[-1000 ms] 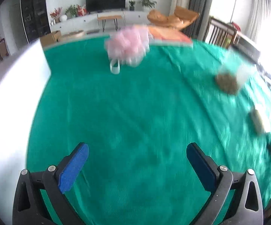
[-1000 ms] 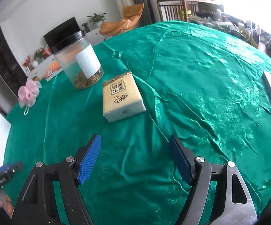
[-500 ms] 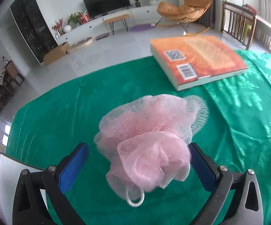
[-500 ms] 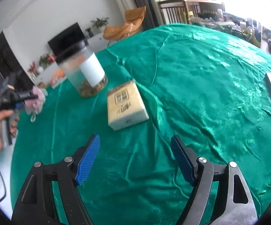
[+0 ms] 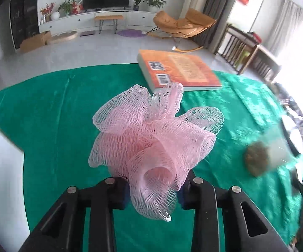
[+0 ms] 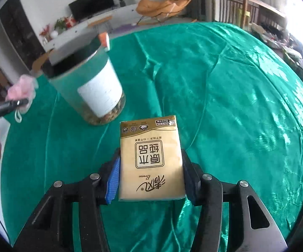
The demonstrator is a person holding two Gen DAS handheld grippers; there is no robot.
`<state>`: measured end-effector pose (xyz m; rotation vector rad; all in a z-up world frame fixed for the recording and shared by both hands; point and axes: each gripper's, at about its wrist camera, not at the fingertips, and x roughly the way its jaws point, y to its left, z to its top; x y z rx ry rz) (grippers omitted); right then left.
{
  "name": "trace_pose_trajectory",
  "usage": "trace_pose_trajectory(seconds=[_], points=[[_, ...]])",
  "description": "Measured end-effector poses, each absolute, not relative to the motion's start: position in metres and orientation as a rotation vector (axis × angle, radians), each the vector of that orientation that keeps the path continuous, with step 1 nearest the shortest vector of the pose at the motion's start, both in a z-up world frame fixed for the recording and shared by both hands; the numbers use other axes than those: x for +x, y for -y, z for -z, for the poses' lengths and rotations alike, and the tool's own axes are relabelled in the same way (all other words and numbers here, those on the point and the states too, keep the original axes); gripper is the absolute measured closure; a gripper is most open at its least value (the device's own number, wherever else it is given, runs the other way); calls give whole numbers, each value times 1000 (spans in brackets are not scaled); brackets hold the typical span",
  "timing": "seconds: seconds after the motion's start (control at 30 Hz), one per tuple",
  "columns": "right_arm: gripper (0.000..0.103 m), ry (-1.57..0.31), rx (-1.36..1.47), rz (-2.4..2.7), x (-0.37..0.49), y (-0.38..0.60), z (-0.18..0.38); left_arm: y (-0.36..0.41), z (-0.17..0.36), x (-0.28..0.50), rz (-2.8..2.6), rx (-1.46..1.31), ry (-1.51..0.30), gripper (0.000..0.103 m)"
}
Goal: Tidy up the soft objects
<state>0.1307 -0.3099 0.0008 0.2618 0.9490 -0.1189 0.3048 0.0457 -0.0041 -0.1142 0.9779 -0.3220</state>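
Left wrist view: your left gripper (image 5: 153,191) has just closed, fingers pinching the pink mesh pouf (image 5: 151,145) low-centre (light, springy); right gripper (image 6: 150,180) has closed too, squeezing the soft tissue pack (image 6: 150,159).

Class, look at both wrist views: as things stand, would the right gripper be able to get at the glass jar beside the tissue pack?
Probably not yet. The right gripper has just closed on the tissue pack, so its fingers are occupied. The jar stands just beyond on open green cloth; nothing else blocks it.
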Motion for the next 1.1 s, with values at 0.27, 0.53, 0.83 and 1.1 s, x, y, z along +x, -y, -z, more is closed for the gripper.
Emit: trace_pose_trajectory(seconds=[0.27, 0.53, 0.83, 1.1], points=[[49, -871, 144, -19, 110, 248, -88, -143, -96, 165, 355, -209, -866, 69], [48, -907, 188, -678, 64, 8, -139, -292, -101, 36, -60, -99, -903, 21], [24, -1046, 222, -945, 32, -141, -107, -349, -83, -33, -348, -121, -875, 4], [24, -950, -64, -818, 7, -142, -104, -338, -89, -64, -541, -181, -760, 4]])
